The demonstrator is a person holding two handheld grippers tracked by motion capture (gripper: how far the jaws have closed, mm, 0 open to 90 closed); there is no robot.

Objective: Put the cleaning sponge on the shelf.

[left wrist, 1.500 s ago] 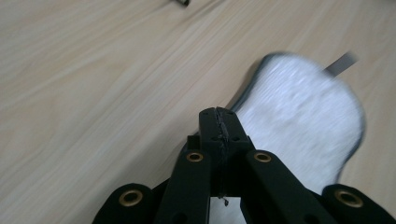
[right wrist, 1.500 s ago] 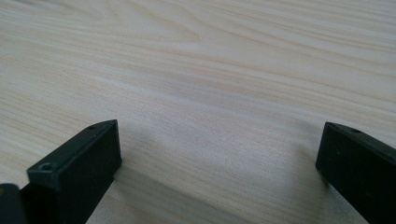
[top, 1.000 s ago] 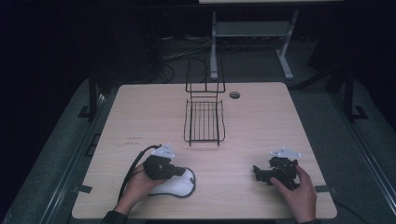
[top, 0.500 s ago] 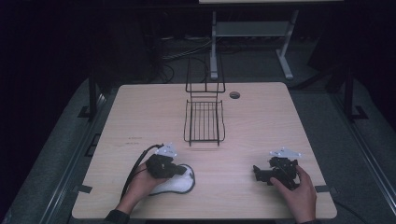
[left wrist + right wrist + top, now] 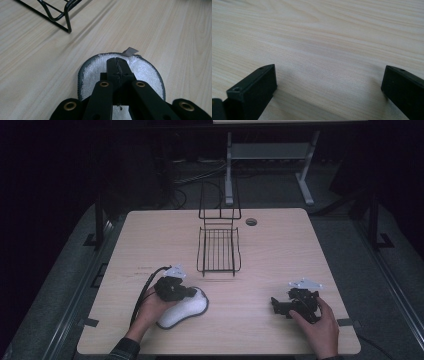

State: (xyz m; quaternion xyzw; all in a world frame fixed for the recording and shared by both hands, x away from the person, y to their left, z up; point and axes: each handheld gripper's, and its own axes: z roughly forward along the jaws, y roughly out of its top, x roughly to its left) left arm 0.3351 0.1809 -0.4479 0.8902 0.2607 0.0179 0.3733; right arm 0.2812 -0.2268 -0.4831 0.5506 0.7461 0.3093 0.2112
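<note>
A white fluffy slipper [image 5: 186, 312] with a grey rim lies on the wooden table [image 5: 280, 250] at the front left. My left gripper [image 5: 194, 293] lies over it, held by a hand, pointing right. In the left gripper view the jaws are pressed together on top of the slipper [image 5: 147, 75], with the left gripper [image 5: 117, 62] shut on its fabric, and a small tag [image 5: 130, 51] sticks out at its far end. At the front right a hand holds my right gripper [image 5: 276, 305] low on the table. Its jaws stand wide apart over bare wood in the right gripper view, right gripper [image 5: 329, 80] open.
A black wire rack [image 5: 218, 251] stands at the table's middle back, its near corner [image 5: 65, 17] just ahead of the slipper. A round cable hole [image 5: 251, 221] is behind it. Dark floor and a metal stand [image 5: 270, 155] lie beyond the table.
The left hand and its gripper have shifted slightly right and towards the rack over the slipper. The right hand has not moved.
</note>
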